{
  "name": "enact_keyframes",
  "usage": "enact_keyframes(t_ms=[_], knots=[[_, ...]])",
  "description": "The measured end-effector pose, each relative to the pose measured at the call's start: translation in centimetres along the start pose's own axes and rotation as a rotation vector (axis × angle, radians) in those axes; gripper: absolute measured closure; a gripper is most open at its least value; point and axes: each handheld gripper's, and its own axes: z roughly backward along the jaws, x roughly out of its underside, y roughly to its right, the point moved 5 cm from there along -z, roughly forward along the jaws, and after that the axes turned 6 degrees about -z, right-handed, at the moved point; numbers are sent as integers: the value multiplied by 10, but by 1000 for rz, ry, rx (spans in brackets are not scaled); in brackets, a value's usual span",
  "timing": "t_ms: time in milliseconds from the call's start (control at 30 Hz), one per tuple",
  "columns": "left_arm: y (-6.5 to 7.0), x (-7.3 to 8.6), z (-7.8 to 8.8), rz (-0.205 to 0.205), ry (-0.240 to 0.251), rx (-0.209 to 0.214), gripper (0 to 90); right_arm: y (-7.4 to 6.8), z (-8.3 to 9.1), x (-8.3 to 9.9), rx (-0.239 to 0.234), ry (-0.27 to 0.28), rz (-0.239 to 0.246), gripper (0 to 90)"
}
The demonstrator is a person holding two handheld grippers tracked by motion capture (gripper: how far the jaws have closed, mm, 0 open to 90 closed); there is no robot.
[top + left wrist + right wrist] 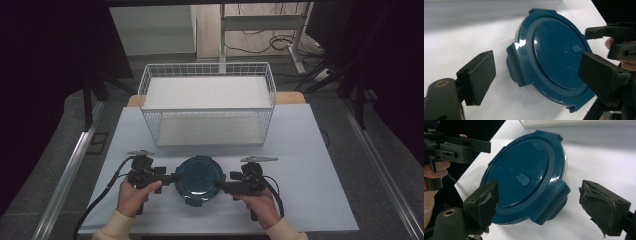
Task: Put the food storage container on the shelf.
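A round container (198,180) with a dark blue lid stands on the table (310,165), between the two grippers. The lid is glossy, has latch tabs at its rim and a small oval mark on top. The left gripper (172,177) and the right gripper (218,185) each have the jaws apart, one side tab between them.

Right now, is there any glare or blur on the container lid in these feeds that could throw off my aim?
High view: the lid shows a pale sheen at its centre and the room's edges are dark. Left gripper view: bright glints on the lid rim by the clip, with the near claw soft. Right gripper view: the lid is evenly lit and sharp, with the table's far edge washed out.
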Motion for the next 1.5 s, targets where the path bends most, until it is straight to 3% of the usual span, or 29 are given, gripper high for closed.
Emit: enact_keyframes(t_ms=[167,367,400,467,567,633,800,1000,1067,1333,1500], knots=[[2,2,-10,18,-17,27,145,1,-6,4,3,-10,-46,142],[-5,3,-16,32,-32,19,143,2,-14,7,-7,-17,-92,140],[-8,4,-20,64,-31,54,143,3,-17,7,-12,-22,-106,140],[-12,5,-24,95,-31,70,143,2,-20,8,-15,-29,-120,140],[-13,6,-27,101,-42,79,158,2,-25,9,-27,-34,-142,141],[-13,6,-30,110,-47,111,172,2,-27,9,-32,-38,-150,141],[-13,9,-33,117,-71,105,212,1,-36,15,-31,-67,-185,143],[-14,10,-34,139,-67,115,243,4,-35,15,-40,-55,-252,201],[-14,10,-34,144,-66,110,248,4,-31,14,-30,-39,-248,252],[-7,11,-25,142,-41,87,305,4,-25,15,-40,-2,-276,313],[0,13,-17,126,3,84,366,3,-19,19,-67,20,-253,343]])
